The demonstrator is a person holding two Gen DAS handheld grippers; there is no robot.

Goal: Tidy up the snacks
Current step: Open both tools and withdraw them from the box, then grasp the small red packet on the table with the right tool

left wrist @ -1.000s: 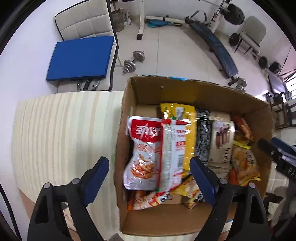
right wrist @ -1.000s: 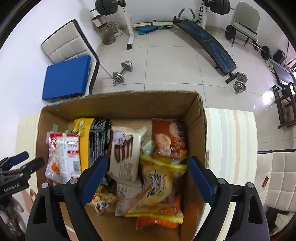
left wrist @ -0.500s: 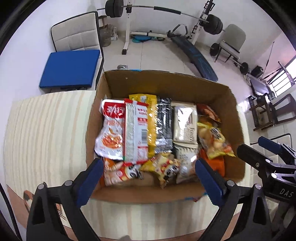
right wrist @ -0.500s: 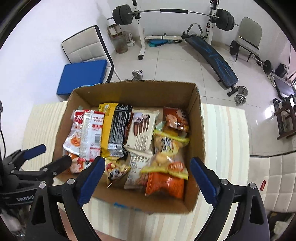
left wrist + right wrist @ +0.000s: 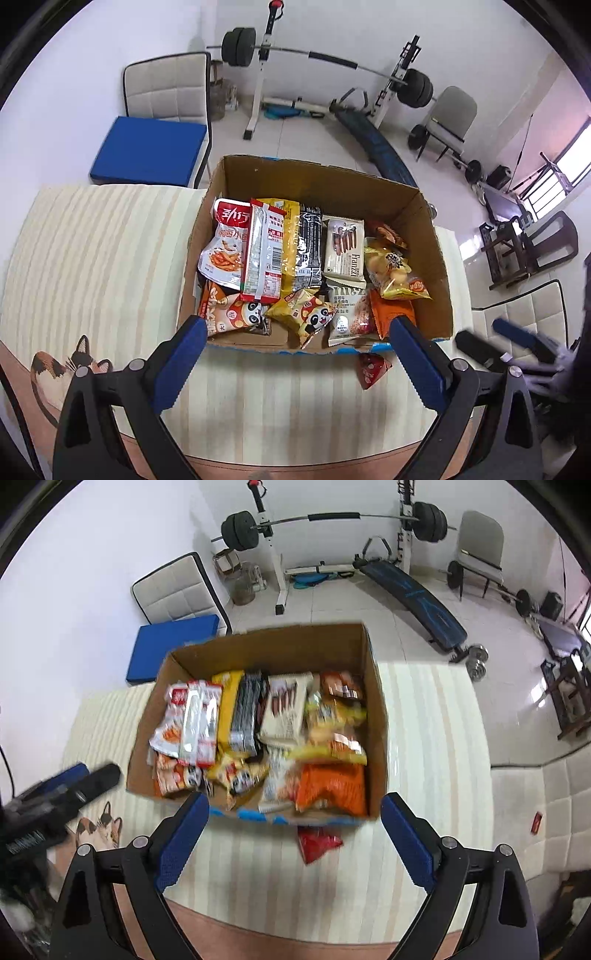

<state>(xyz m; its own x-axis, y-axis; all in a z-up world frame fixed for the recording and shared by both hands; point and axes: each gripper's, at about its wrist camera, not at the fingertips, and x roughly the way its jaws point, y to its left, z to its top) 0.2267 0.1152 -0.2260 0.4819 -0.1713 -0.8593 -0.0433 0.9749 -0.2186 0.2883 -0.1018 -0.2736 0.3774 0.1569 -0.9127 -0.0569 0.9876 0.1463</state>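
Two sets of fingers stand spread wide with nothing between them: the left gripper (image 5: 297, 341) and the right gripper (image 5: 295, 818), both hanging over the striped worktop (image 5: 92, 258) on the near side of the cardboard box (image 5: 432, 266).

One red packet (image 5: 371, 369) lies outside the box, flat on the worktop, touching or just off the box's near wall, toward its right corner. In the right wrist view the same packet (image 5: 317, 843) sits almost midway between the right fingers and just ahead of them. In the left wrist view it lies close inside the left gripper's right finger (image 5: 417, 363), off centre. My judgement is that the right gripper is better lined up, and would need only to drop forward and down.

The packet's long axis cannot be told for sure; it looks roughly triangular, one point aimed away from the box.

All other snacks (image 5: 295, 258) already stand packed inside the box, in rows running from near wall to far wall.
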